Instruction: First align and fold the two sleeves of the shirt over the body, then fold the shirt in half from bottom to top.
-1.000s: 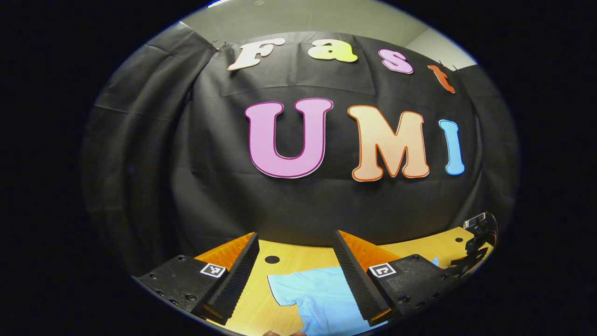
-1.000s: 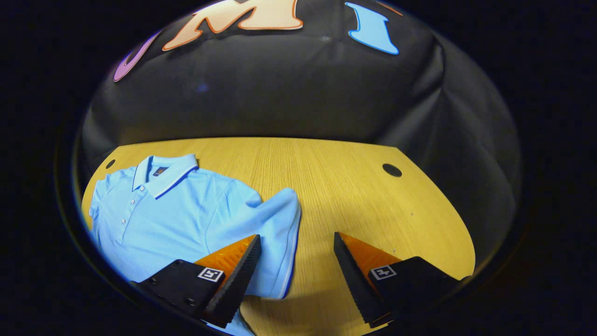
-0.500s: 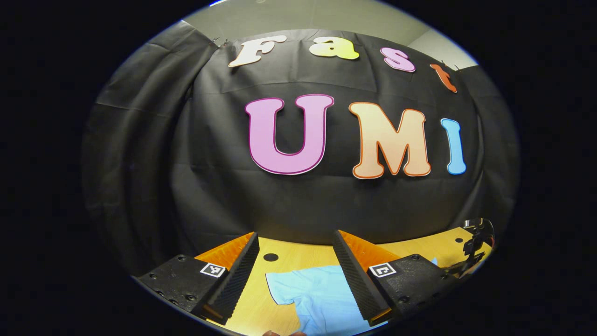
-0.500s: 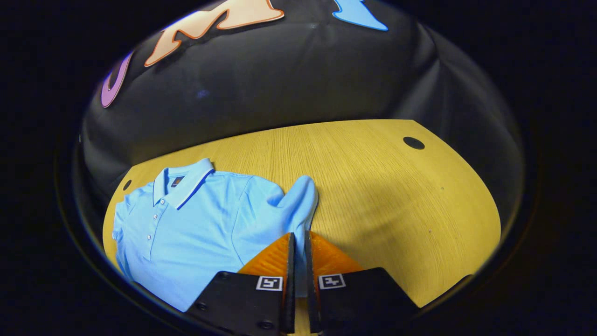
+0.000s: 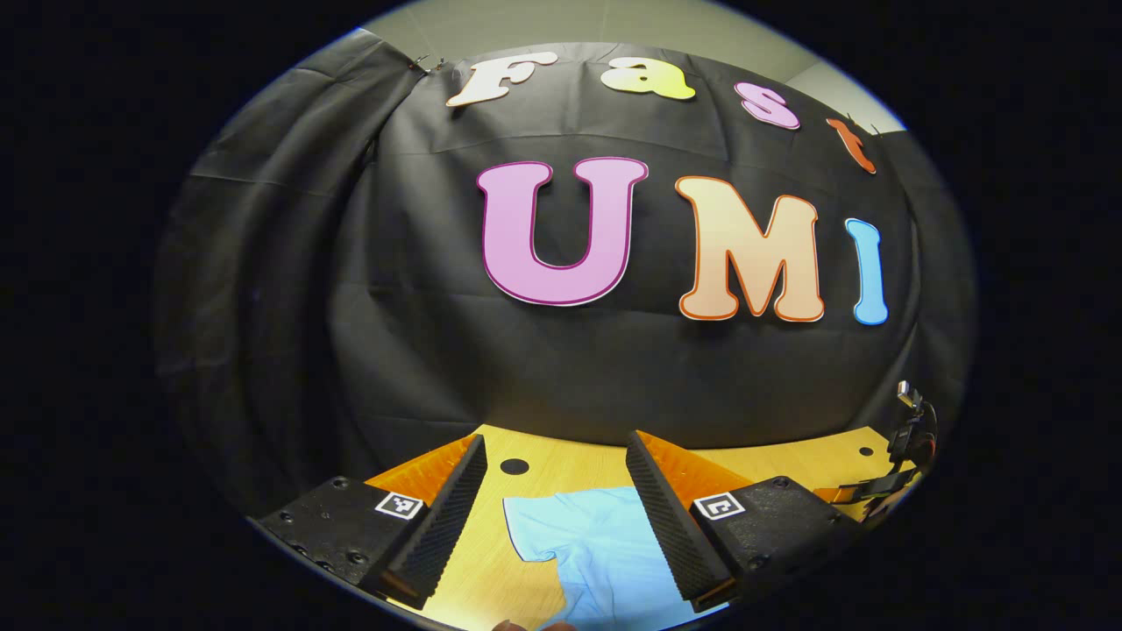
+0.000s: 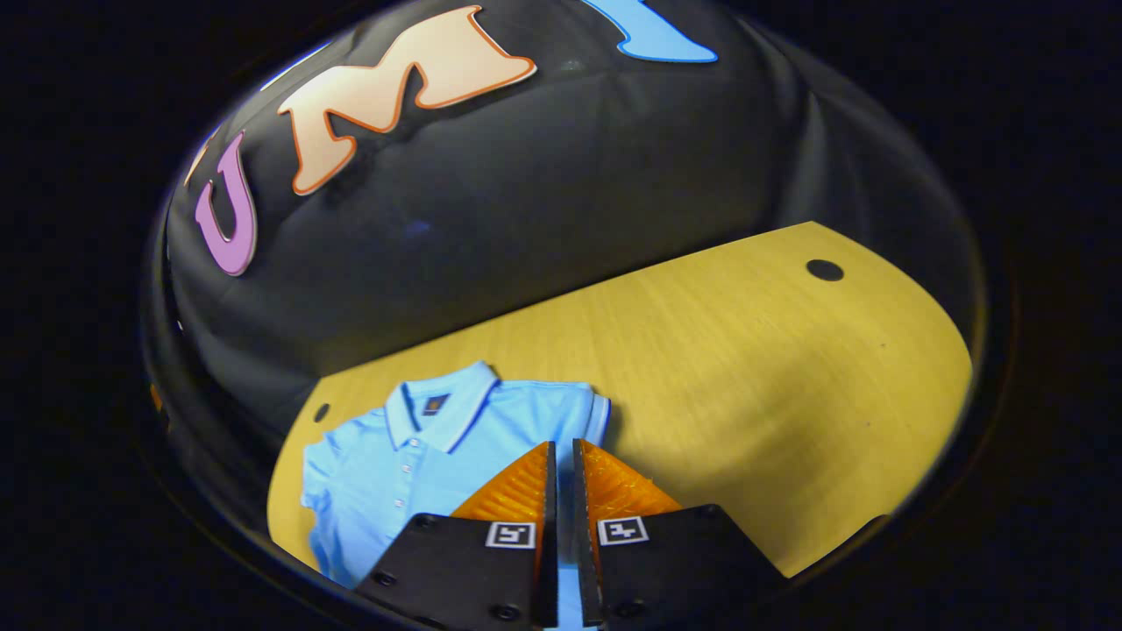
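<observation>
A wooden table (image 6: 719,350) spreads before the booth's black cloth wall (image 6: 526,193), and on it a light blue polo shirt (image 6: 421,456) lies flat, collar toward the far edge, at the left of the right gripper view. The right gripper (image 6: 561,517), low over the shirt's right side, is clenched on a fold of the blue fabric, apparently the right sleeve, a strip of it pinched between the two fingers. In the left gripper view, the left gripper (image 5: 557,517) hangs with its fingers spread wide and grasping nothing, above the shirt's other sleeve (image 5: 548,530) on the table. A dark round hole (image 6: 824,270) marks the table's far right corner.
</observation>
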`<action>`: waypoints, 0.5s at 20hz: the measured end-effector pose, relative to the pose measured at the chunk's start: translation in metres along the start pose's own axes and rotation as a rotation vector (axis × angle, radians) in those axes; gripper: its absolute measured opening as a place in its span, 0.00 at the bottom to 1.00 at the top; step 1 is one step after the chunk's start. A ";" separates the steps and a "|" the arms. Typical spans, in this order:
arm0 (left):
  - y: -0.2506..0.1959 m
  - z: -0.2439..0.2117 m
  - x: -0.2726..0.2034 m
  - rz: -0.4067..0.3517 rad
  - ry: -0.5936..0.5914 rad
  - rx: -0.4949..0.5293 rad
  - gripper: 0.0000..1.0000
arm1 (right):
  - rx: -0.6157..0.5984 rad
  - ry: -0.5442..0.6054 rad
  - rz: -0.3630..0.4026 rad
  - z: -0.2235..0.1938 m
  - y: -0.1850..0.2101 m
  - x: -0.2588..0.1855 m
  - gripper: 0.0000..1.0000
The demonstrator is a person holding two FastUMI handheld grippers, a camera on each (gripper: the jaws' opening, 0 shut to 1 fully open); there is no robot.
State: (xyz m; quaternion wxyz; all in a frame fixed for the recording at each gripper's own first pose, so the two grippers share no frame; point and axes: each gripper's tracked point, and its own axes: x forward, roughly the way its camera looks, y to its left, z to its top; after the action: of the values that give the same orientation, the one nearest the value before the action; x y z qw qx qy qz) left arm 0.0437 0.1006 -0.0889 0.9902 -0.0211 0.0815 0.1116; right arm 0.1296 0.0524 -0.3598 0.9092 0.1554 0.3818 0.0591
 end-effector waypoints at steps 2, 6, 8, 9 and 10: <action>0.000 -0.004 0.000 0.001 0.011 -0.005 0.96 | 0.003 0.013 0.056 -0.010 0.027 0.002 0.06; 0.004 -0.013 0.000 0.007 0.038 -0.016 0.94 | -0.027 0.111 0.095 -0.054 0.052 0.012 0.06; 0.009 -0.019 0.002 0.013 0.053 -0.025 0.96 | -0.052 0.146 0.068 -0.070 0.050 0.011 0.06; 0.012 -0.023 0.005 0.018 0.063 -0.025 0.96 | -0.059 0.148 0.089 -0.072 0.054 0.010 0.06; 0.015 -0.030 0.008 0.025 0.073 -0.024 0.96 | -0.069 0.139 0.095 -0.069 0.057 0.005 0.16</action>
State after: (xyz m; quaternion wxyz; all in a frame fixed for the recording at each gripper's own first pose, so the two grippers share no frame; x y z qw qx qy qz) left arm 0.0434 0.1157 -0.1198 0.9847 -0.0360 0.1166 0.1243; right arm 0.0843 0.1243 -0.3903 0.8815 0.1375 0.4339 0.1257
